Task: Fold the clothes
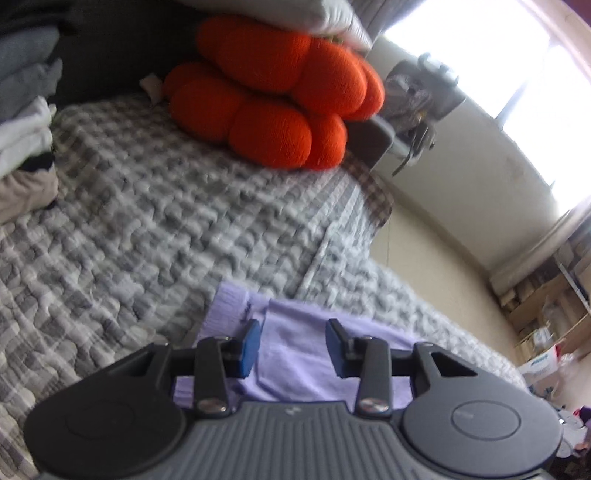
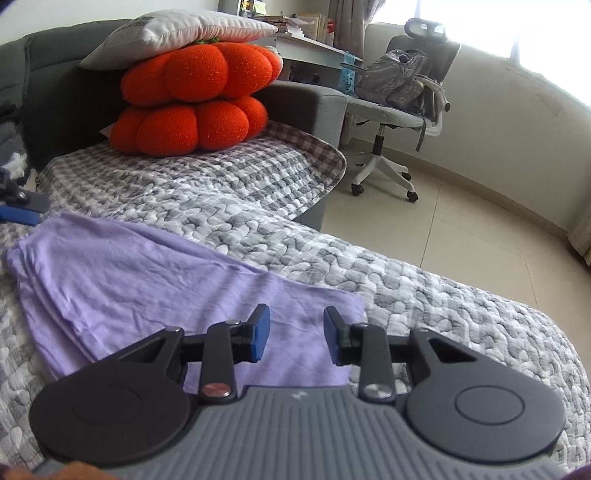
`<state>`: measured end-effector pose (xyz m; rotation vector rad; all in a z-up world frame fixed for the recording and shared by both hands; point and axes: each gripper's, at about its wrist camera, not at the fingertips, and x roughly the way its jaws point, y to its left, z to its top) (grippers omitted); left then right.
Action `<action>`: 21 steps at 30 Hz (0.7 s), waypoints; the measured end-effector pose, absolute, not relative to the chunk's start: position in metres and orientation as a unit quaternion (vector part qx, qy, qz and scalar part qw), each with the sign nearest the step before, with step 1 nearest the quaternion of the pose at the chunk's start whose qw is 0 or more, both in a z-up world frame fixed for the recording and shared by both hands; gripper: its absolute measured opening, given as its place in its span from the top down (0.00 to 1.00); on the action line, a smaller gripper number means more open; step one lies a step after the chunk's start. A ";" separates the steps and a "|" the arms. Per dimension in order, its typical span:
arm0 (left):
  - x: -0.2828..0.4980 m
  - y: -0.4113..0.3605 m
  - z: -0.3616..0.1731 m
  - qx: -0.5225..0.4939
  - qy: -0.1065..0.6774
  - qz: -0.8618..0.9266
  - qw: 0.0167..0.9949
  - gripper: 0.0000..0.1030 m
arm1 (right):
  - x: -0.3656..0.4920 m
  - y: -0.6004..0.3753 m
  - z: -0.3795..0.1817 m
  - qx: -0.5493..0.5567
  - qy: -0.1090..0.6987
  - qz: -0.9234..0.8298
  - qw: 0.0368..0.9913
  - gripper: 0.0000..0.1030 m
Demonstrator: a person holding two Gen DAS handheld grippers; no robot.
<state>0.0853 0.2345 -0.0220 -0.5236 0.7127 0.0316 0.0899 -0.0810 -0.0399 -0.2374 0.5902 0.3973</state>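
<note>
A lilac garment (image 2: 140, 280) lies folded flat on the grey-and-white quilted cover (image 2: 424, 280). In the left wrist view the lilac garment (image 1: 295, 339) lies just under and ahead of my left gripper (image 1: 293, 347), which is open and empty above it. My right gripper (image 2: 295, 338) is open and empty, hovering over the garment's near right corner. The blue tips of the left gripper (image 2: 22, 210) show at the far left edge of the right wrist view, beside the garment's far end.
Two orange pumpkin cushions (image 2: 192, 99) under a white pillow (image 2: 177, 33) sit at the sofa's far end. A stack of folded clothes (image 1: 26, 110) lies at the left. An office chair (image 2: 399, 103) with a grey backpack stands on the tiled floor.
</note>
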 end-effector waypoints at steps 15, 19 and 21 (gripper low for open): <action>0.093 0.228 -0.032 -0.216 0.375 0.051 0.900 0.99 | 0.091 -0.080 -0.051 -0.121 0.307 0.193 0.924 0.68; 0.091 0.231 -0.030 -0.217 0.373 0.058 0.900 0.99 | 0.092 -0.081 -0.051 -0.121 0.307 0.192 0.924 0.68; 0.090 0.232 -0.030 -0.219 0.372 0.057 0.900 0.99 | 0.092 -0.082 -0.051 -0.120 0.308 0.192 0.924 0.68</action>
